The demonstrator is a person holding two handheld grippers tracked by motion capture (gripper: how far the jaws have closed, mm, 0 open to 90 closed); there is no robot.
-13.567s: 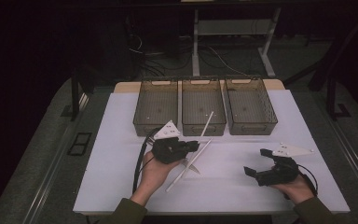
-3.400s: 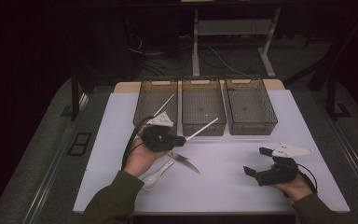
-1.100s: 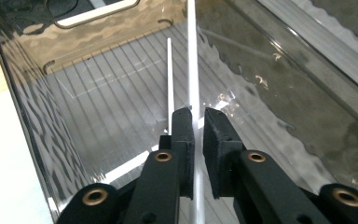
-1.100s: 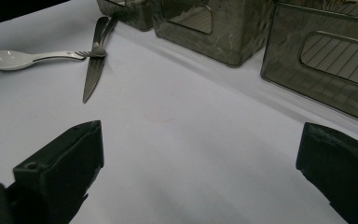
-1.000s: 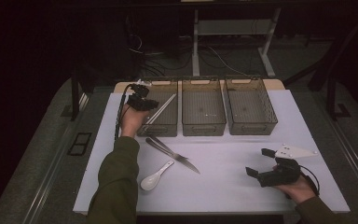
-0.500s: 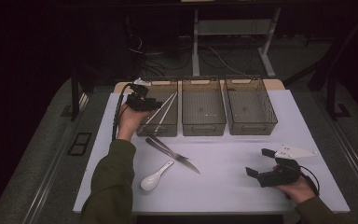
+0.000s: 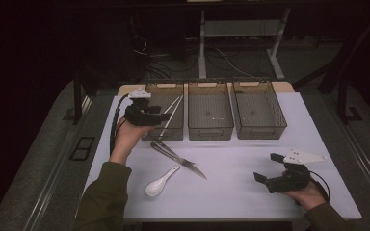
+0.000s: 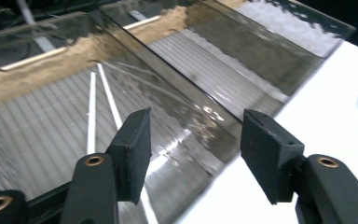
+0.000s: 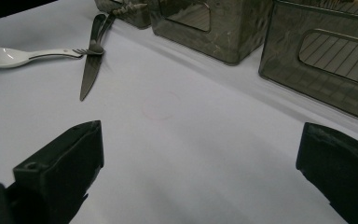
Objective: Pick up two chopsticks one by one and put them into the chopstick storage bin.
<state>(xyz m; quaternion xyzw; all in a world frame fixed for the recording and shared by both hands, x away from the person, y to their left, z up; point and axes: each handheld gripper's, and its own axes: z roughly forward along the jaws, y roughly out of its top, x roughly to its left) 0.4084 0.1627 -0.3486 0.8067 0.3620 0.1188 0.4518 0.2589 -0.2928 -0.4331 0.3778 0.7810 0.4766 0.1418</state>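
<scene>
**Two white sticks in left bin, left gripper empty above it**

Two white chopsticks (image 7: 171, 115) lie inside the left bin (image 7: 164, 133), long axis running from near-left to far-right along the bin floor. Left gripper (image 7: 162, 117) hovers at that bin's near-left part, jaws spread wide with nothing between them; in the left gripper view the chopsticks sit below and beyond the left pad, apart from it. Judgement: drop looks done, sorting step for this bin finished.

Left on the surface (image 7: 231, 183): knife (image 7: 185, 160) and fork (image 7: 161, 147) crossed near the handles, just in front of the left bin, long axes slanting near-right to far-left; white spoon (image 7: 159, 182) nearer the person, bowl toward the near-left. All three are closer to the left gripper than to the right gripper (image 7: 265, 180), which rests near the right edge, jaws wide apart, holding nothing. Likely next pick suits the left hand; approach across the handle, from above.

Middle bin (image 7: 210, 130) and right bin (image 7: 259, 130) appear empty, though a small bright speck in the middle one is too small to identify. Fork tines are hard to make out in the high view. Chopstick ends are cut off by the left pad in the gripper view.
</scene>
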